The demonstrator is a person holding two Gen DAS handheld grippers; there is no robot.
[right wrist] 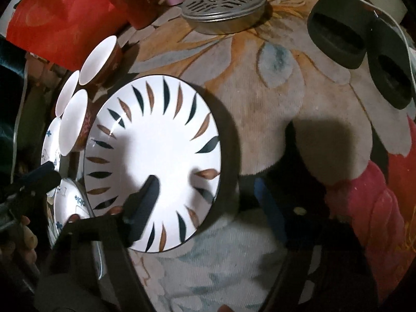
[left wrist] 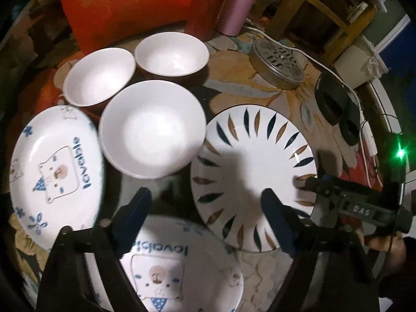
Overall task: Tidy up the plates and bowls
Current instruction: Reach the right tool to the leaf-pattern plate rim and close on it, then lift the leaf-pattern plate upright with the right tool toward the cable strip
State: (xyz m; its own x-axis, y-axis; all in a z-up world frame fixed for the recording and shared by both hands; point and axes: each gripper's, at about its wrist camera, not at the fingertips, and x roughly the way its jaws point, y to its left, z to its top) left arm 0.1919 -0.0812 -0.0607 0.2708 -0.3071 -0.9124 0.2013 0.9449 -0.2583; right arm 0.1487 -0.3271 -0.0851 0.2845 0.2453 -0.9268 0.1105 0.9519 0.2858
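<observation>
A leaf-pattern plate (left wrist: pixel 256 179) (right wrist: pixel 156 161) lies on the flowered cloth. Two bear "lovable" plates lie left (left wrist: pixel 54 171) and near (left wrist: pixel 179 267). Three white bowls stand behind them: a front one (left wrist: pixel 152 128) and two brown-sided ones (left wrist: pixel 100 75) (left wrist: pixel 171 53). My left gripper (left wrist: pixel 208 208) is open, hovering between the near bear plate and the leaf plate. My right gripper (right wrist: pixel 208 202) is open, straddling the leaf plate's near right rim, left finger (right wrist: pixel 145 202) over the plate, right finger (right wrist: pixel 270 208) over the cloth. It shows at the right edge of the left view (left wrist: pixel 345 197).
A round perforated metal tin (left wrist: pixel 278 63) (right wrist: pixel 223 7), two black slippers (right wrist: pixel 338 36) (right wrist: pixel 392 75), a white cable (left wrist: pixel 306 56), a pink tumbler (left wrist: pixel 240 2) and red bags (left wrist: pixel 124 7) stand at the back. Wooden furniture (left wrist: pixel 325 5) is behind.
</observation>
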